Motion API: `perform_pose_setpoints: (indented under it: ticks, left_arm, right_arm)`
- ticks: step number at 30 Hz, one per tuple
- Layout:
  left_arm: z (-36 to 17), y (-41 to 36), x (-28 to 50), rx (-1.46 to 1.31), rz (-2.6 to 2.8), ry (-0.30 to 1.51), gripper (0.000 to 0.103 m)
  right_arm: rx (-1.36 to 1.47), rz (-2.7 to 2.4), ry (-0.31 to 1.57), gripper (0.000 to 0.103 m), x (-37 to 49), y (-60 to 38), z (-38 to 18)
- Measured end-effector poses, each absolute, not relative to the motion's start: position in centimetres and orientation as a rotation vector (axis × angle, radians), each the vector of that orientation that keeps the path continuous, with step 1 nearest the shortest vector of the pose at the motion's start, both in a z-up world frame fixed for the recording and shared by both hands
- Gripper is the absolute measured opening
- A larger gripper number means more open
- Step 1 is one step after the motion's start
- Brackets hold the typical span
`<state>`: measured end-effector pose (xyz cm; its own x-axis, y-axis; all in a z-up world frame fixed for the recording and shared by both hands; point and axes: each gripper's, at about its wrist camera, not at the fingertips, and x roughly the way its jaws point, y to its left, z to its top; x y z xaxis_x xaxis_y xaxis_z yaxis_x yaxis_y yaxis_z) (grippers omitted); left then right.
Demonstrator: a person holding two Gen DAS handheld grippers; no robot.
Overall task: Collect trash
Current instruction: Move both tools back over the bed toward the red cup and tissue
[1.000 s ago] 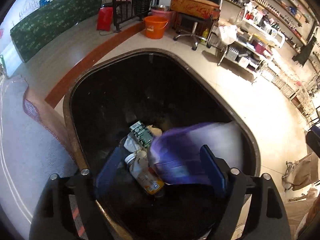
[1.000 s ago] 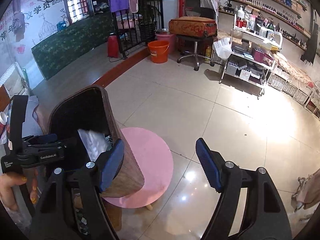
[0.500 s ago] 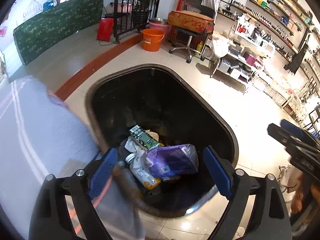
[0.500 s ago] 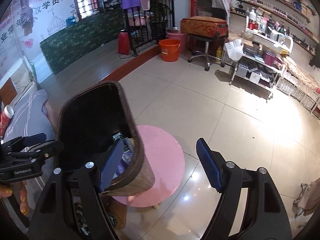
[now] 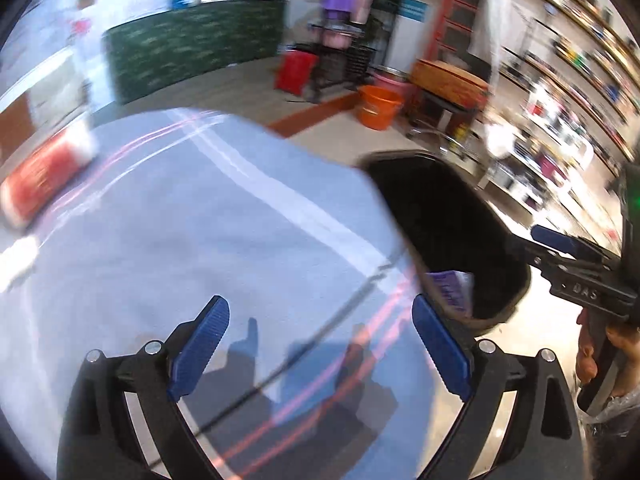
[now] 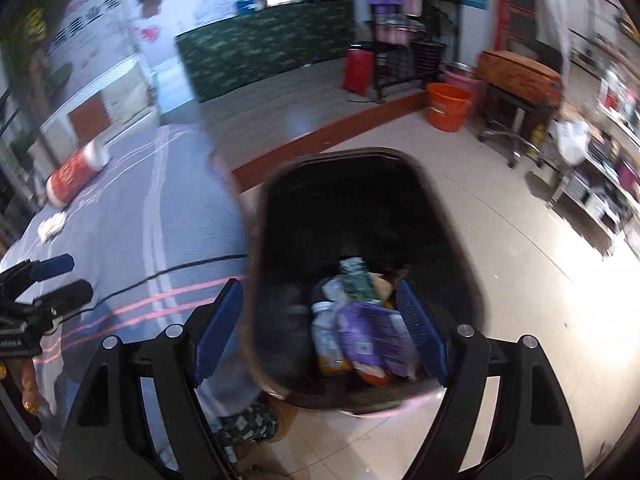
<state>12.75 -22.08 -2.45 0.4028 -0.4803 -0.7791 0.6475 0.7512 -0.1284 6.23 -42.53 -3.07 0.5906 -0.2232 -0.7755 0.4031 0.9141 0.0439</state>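
We judge purple packet [image 6: 372,336] binned [image 6: 348,160]. Left gripper [image 5: 320,344], right gripper [image 6: 320,328]: jaws just opening, apart, empty. Next target: red tube [image 6: 76,170], left frame edge, on grey sheet [image 6: 132,216].

The trash bin [image 6: 360,208] stands on the tiled floor [image 6: 520,280], right beside a cloth-covered surface [image 6: 132,216] to its left. Inside the bin, at the bottom, a plastic packet [image 6: 372,332] lies among a bottle [image 6: 324,336] and other wrappers. A cylindrical container [image 6: 76,172] lies on its side at the cloth's far left end, with a crumpled tissue [image 6: 52,226] just before it. Behind the bin, well apart, a bucket [image 6: 448,106] sits on the floor, a stool [image 6: 516,120] to its right, shelving [image 6: 608,168] further right.
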Motion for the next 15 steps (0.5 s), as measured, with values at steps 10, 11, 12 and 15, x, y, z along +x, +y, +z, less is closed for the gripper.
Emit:
perform_pose_setpoints:
  ticks: [10, 11, 12, 15]
  left_arm:
    - [-2.5, -12.3, 14.8, 0.104, -0.492, 0.919, 0.091]
    - [-2.6, -11.5, 15.0, 0.101, -0.478, 0.917, 0.091]
    - [-2.6, -11.0, 15.1, 0.099, -0.462, 0.914, 0.091]
    - [-2.7, -9.5, 15.3, 0.091, -0.440, 0.914, 0.091]
  right_arm:
    - [0.145, -0.153, 0.907, 0.083, 11.2, -33.7, -3.6]
    - [0.137, -0.138, 0.910, 0.084, 11.5, -33.1, -3.6]
    - [0.127, -0.125, 0.913, 0.084, 11.9, -32.4, -3.7]
    - [0.103, -0.088, 0.924, 0.084, 12.7, -30.7, -3.7]
